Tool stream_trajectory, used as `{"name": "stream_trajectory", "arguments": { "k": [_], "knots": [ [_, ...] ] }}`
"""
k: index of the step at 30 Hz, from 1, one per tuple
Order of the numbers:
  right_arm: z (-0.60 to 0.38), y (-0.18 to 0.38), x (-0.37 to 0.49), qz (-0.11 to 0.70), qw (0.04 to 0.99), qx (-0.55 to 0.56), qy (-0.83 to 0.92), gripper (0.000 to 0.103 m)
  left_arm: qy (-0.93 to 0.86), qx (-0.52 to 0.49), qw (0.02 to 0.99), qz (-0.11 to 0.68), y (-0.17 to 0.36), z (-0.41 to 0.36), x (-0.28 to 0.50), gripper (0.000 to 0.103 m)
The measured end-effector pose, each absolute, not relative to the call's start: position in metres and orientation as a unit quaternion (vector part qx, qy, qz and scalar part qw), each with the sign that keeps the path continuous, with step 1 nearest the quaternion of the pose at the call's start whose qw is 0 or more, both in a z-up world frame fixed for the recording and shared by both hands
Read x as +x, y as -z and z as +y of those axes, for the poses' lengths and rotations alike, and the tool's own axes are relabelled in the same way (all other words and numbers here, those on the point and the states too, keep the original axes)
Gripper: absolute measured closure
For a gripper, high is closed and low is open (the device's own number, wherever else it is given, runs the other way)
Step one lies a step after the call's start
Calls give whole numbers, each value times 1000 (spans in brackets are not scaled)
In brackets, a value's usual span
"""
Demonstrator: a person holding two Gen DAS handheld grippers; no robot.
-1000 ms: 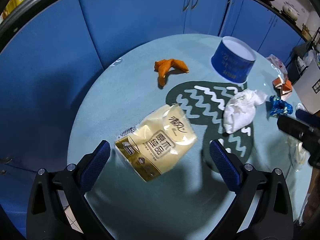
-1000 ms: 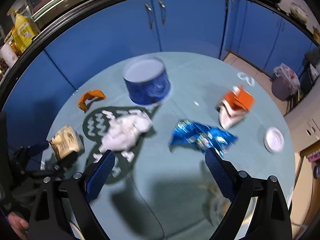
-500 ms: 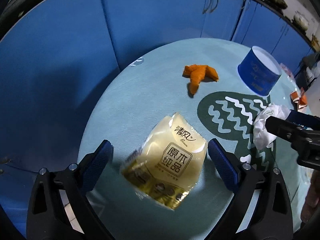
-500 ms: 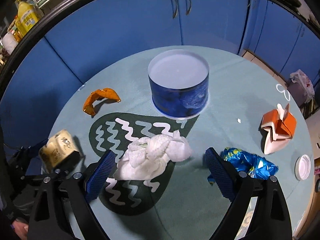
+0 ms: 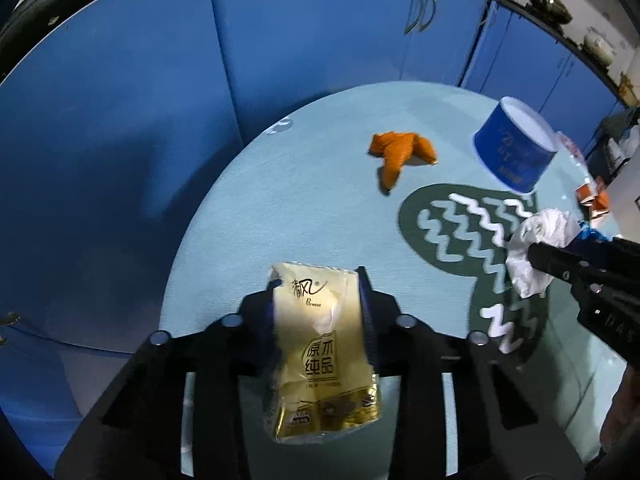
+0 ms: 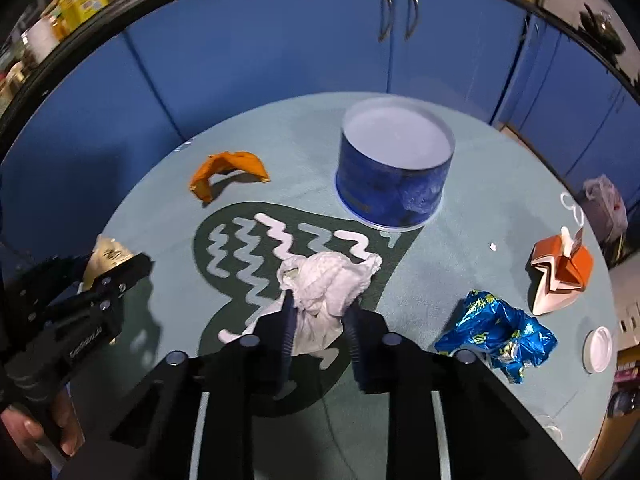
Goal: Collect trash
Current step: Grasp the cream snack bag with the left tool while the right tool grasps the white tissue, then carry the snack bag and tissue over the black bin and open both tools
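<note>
Glossy blue cabinet doors [image 6: 280, 52] with paired metal handles [image 6: 396, 8] ring the round pale-teal table [image 5: 304, 200].

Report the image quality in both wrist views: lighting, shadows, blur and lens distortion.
Left wrist view: dim, bluish light; the fisheye bends the blue cabinet doors into curves; glare on the gold foil end of the pale yellow tissue pack. Right wrist view: brighter; the orange crumpled wrapper casts a soft shadow on the round teal table; the crumpled white paper wad looks sharp, while the bottles at upper left are smeared.
</note>
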State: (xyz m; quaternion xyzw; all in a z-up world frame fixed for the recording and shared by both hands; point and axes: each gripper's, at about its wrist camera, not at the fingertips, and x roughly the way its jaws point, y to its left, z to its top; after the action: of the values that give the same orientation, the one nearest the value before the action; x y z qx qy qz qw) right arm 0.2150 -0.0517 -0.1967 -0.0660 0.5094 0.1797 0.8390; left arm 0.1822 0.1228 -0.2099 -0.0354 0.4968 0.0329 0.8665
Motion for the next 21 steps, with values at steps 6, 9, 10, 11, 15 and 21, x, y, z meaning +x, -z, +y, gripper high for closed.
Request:
{"name": "stream_trajectory", "arguments": {
  "k": [6, 9, 10, 11, 15, 21],
  "knots": [
    [-62, 177, 195, 492, 850, -62, -179, 82, -6, -51, 876, 480, 193, 114, 171, 77],
    [-67, 167, 188, 484, 854, -62, -179, 82, 4, -55, 880, 471, 182, 112, 164, 77],
    [-69, 163, 185, 481, 856, -62, -179, 82, 8, -55, 881, 469, 177, 111, 163, 77],
    [-75, 160, 181, 478, 858, -61, -178, 82, 13, -56, 882, 467, 173, 108, 162, 77],
    [-98, 148, 165, 467, 866, -53, -170, 82, 22, -45, 885, 464, 164, 86, 158, 77],
    [-138, 138, 146, 461, 875, -37, -143, 82, 42, -24, 885, 462, 152, 47, 146, 77]
  ]
}}
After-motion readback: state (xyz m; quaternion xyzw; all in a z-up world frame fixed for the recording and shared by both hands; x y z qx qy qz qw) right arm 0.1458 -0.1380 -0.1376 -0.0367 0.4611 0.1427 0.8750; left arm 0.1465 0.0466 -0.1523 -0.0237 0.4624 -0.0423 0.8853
